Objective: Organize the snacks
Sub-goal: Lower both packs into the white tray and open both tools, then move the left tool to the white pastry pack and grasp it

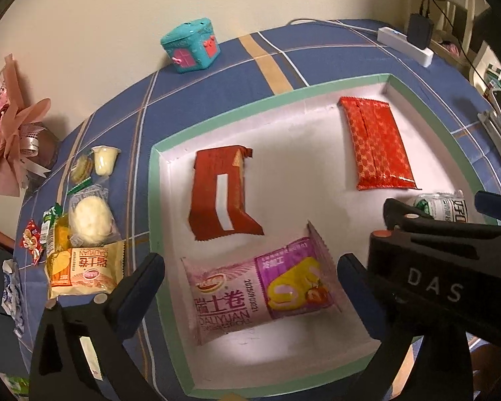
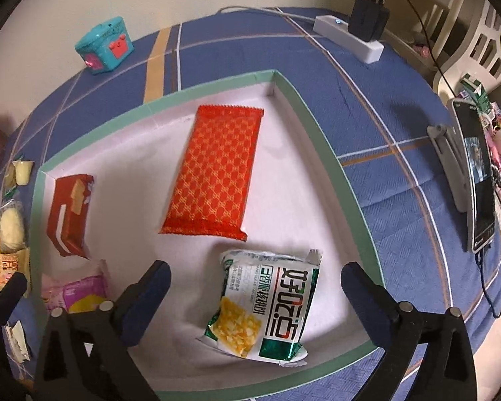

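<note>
**Two snacks set down, more wait outside**

Left wrist: my left gripper [image 1: 250,277] stands wide open over the pink roll pack [image 1: 260,287], which lies in the tray [image 1: 153,200], near side.

Right wrist: my right gripper [image 2: 255,287] is wide open too, empty; the green-white pack [image 2: 267,304] lies near right. Next, I think, I fetch the loose snacks [image 1: 83,234] on the left.

The pink snack packet [image 1: 260,287] in the box's near left corner reads "DALIYUAN" under large Chinese characters, with what looks like a date, 2025/01/2021, too blurred to be sure. The yellow packet [image 1: 83,267] near the table's left edge bears the same brand, upside down. The right tool's [image 1: 444,250] black body carries "DAS". The green-and-white packet [image 2: 267,304] shows only Chinese lettering
</note>
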A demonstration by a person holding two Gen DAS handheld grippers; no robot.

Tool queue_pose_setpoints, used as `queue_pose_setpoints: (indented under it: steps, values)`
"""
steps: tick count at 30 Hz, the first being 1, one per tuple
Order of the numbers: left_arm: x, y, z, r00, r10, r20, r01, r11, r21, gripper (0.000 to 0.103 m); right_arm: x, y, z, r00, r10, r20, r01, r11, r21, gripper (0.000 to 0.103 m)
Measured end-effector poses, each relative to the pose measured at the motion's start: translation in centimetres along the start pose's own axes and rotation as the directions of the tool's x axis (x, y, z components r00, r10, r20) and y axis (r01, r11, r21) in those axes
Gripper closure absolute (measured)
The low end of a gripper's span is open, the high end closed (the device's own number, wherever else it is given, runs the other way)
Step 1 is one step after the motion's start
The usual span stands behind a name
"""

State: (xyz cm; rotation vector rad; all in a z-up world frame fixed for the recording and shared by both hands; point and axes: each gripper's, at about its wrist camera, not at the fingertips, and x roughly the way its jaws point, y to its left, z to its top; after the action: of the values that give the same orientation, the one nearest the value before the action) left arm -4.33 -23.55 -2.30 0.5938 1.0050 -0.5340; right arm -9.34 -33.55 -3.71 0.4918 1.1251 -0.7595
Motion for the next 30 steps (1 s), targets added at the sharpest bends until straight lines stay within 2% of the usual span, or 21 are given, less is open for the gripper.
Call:
queue_pose_setpoints:
  steps: [9,13,16,20,30]
  values:
    - [0.1,3.0,0.2,0.999,0.02,-0.042,-0.024,0.993,-0.113,0.0,-2.0,0.4,0.0,0.998,-0.014,0.061,0.014,1.0,0.001,0.0]
    - [0.3,5.0,0.1,0.997,0.008,-0.073,-0.022,0.982,-0.19,0.0,-3.0,0.7,0.0,0.997,-0.022,0.07,0.022,1.0,-0.003,0.0]
    - [0.4,6.9,-0.2,0.994,0.028,-0.107,-0.055,0.966,-0.253,0.0,-3.4,0.3,-0.1,0.997,-0.022,0.075,0.022,1.0,-0.008,0.0]
    - [0.0,9.0,-0.9,0.992,0.019,-0.127,-0.06,0.944,-0.325,0.0,-4.1,1.0,-0.1,0.998,0.007,0.068,-0.006,1.0,-0.018,0.0]
    - [-1.2,14.5,-2.0,0.991,0.049,-0.124,-0.095,0.909,-0.406,0.0,-5.3,4.6,-1.5,0.993,0.107,0.056,-0.101,0.989,-0.104,0.0]
